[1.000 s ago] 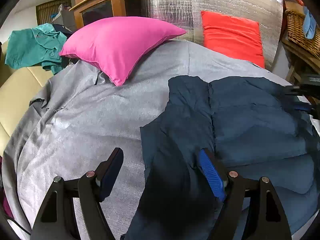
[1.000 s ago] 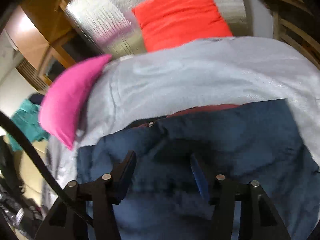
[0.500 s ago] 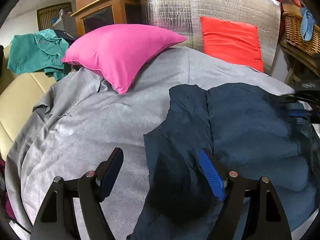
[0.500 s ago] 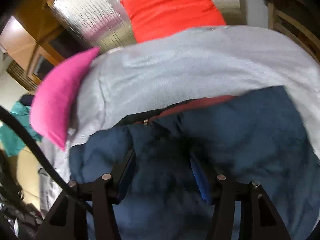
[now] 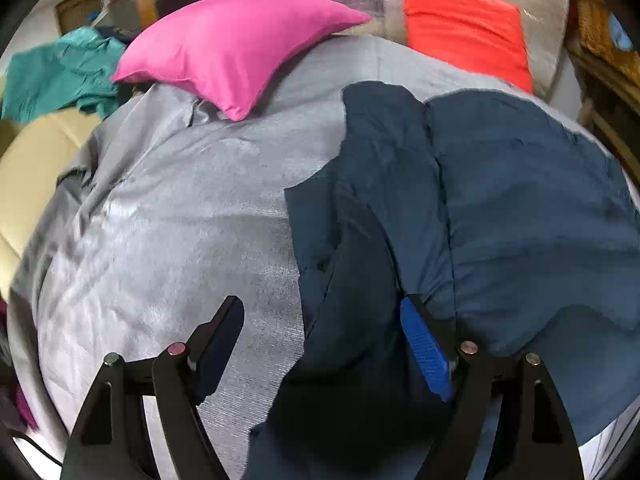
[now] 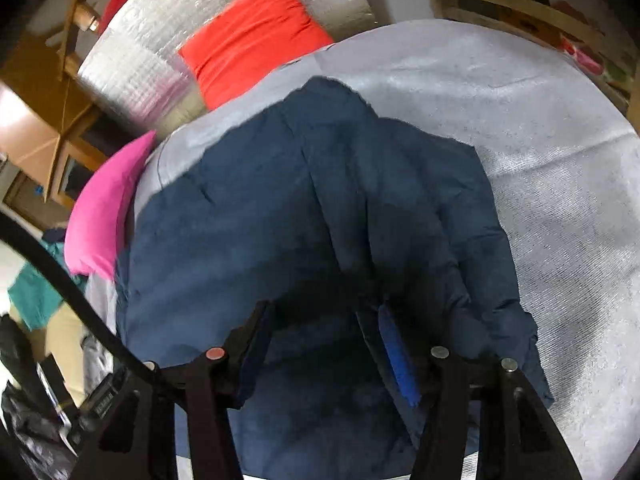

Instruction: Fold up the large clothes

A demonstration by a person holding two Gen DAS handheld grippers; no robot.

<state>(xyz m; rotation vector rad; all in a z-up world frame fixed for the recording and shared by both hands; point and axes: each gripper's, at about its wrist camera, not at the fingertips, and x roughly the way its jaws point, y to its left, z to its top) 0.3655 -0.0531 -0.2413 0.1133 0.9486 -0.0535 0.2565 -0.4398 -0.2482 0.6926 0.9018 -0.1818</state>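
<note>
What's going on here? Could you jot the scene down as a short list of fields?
Surface: grey bedspread
Garment: navy jacket lying on it, partly folded
Left gripper: jaws wide, jacket's edge between them, not pinched
Right gripper: over the jacket, jaws closing, dark fabric between them
Cushions: pink pillow, red pillow at the far side
Elsewhere: teal shirt off the bed

**Open bedcover on 2 sides, pillows at the far edge**

Left of the navy garment (image 5: 500, 208) the grey bedcover (image 5: 180, 220) lies bare — wide passage. Right of it, the right wrist view shows more bare cover. At the far edge a pink pillow (image 5: 236, 44) and a red cushion (image 5: 464, 28) block the way — the cushion against a silver padded panel (image 6: 160, 56).
</note>
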